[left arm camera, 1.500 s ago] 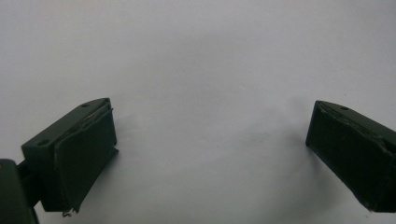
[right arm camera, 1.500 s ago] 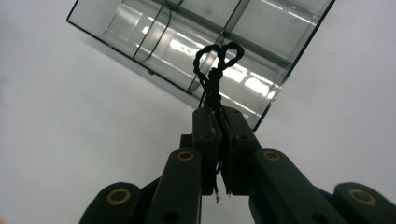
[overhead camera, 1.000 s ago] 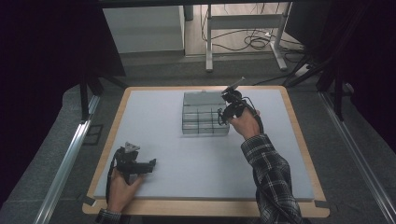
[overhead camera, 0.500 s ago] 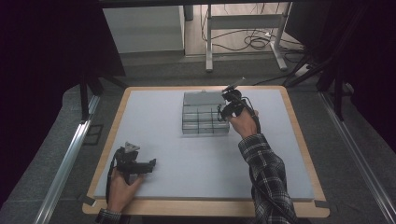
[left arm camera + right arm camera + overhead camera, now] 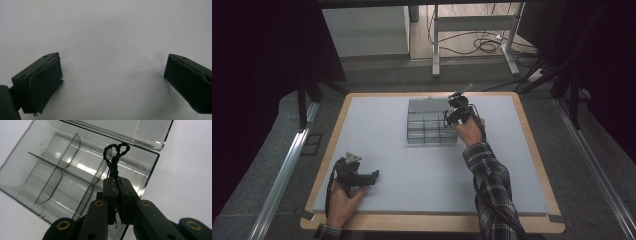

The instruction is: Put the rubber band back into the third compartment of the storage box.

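Twisted black wire point(image 5: 115, 160), with two small loops at its tip, is pinched between the jaws of the right gripper point(image 5: 117, 195), which are clenched on its lower length; the looped end sticks out past the fingertips toward 12 o'clock in the right gripper view. It hangs over the clear plastic organizer box point(image 5: 65, 170), above the compartment at the box's corner nearest the hinged lid point(image 5: 140, 131), which lies folded back open. Thin curved dividers split the box into cells, and those that can be seen hold nothing. In the high view the box point(image 5: 427, 127) sits toward 12 o'clock on the grey table mat point(image 5: 387, 150), with the right gripper point(image 5: 452, 114) at its 3 o'clock edge. The left gripper point(image 5: 362, 177) rests at about 7 o'clock on the mat, well apart from the box, its jaws released and spread wide over bare surface.
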A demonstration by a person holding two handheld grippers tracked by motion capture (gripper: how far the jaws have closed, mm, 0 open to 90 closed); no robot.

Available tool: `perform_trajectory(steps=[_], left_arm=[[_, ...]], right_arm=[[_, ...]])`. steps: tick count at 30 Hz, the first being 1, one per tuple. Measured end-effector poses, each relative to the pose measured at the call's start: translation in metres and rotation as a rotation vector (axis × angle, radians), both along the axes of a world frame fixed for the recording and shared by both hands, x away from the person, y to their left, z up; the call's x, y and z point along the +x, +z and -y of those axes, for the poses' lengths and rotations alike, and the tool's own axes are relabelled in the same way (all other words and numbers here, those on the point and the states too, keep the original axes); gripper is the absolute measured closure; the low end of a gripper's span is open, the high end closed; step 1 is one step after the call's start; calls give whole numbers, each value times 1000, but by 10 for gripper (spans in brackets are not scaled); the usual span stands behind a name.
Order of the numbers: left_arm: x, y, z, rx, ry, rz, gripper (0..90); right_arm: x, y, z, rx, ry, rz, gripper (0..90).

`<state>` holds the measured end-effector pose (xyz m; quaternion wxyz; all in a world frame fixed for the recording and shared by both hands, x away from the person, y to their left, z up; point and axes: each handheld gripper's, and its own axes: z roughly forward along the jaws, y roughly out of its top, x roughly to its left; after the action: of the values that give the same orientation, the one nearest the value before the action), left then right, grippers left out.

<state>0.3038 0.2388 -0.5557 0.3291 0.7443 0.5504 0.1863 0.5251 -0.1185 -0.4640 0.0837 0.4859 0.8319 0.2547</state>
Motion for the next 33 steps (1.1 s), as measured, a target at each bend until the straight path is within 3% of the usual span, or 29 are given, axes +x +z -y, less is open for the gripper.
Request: perform_trajectory(steps=[12,21,33], left_arm=[[0,0,0,-1,1,-1,18],[0,0,0,0,1,-1,19],[0,0,0,3,0,-1,19]], right_arm=[[11,-19,-3,-3,-9,28,838],[15,-33,-6,-24,-2,9,827],[11,-24,-6,-6,18,37,685]])
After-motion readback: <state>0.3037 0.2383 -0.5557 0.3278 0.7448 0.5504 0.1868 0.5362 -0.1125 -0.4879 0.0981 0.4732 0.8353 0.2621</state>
